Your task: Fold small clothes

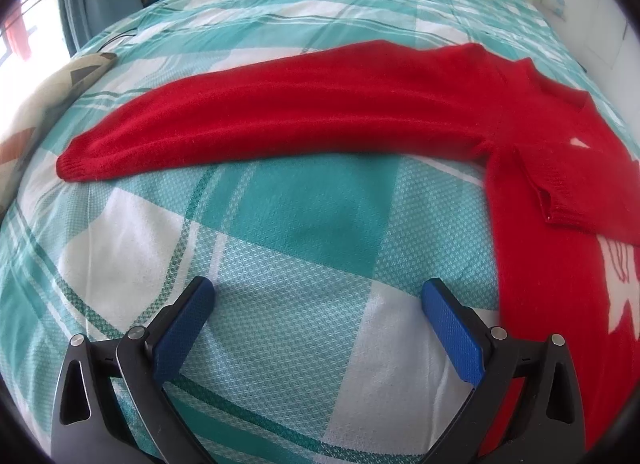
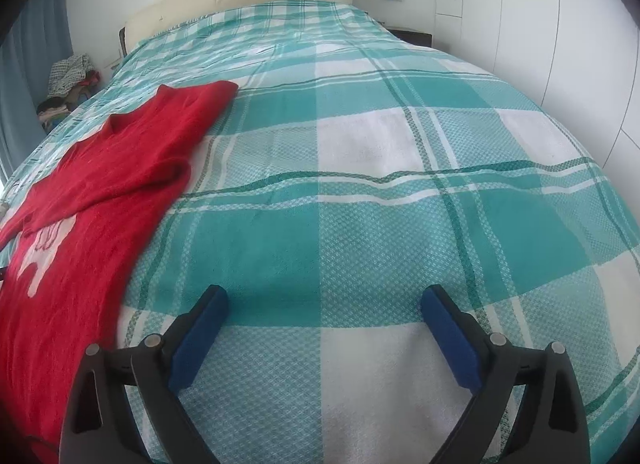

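Two tongs, left gripper (image 1: 318,304) and right gripper (image 2: 324,310), gape wide and empty; red sweater (image 1: 320,104) lies ahead of the left, left of the right.

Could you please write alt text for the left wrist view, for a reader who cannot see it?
A red sweater lies on a teal and white checked bedspread, one long sleeve stretched out flat to the left. In the foreground the left gripper is open over bare bedspread, holding nothing.
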Tool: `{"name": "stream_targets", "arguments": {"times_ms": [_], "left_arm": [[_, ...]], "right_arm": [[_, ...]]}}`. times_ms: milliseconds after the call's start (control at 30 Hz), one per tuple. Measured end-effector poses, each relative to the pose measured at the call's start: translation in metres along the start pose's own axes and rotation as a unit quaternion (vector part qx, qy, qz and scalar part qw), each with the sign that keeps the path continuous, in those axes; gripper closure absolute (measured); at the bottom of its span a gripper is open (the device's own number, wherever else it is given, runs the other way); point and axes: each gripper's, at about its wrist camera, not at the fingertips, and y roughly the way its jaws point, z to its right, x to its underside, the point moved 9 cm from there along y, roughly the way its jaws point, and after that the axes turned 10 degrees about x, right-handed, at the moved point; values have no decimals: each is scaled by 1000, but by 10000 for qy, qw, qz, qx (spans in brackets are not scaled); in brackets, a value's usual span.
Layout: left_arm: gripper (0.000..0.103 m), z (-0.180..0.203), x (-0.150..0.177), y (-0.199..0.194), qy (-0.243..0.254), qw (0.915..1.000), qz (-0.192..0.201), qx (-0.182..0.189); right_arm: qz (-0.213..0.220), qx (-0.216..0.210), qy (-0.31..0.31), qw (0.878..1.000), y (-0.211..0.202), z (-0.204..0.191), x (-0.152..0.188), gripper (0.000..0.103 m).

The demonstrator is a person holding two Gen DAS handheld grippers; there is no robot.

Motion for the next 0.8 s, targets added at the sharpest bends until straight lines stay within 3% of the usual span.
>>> {"name": "stream_targets", "arguments": {"times_ms": [433,800], "left_arm": [[0,3,-1,2,181,9997,-83,-162],[0,4,1,1,255,9995,-166,-87]], "right_arm": [[-88,-40,-16,10000,4,-1,3,0],[-90,-37,-16,10000,4,-2,3,0]]}}
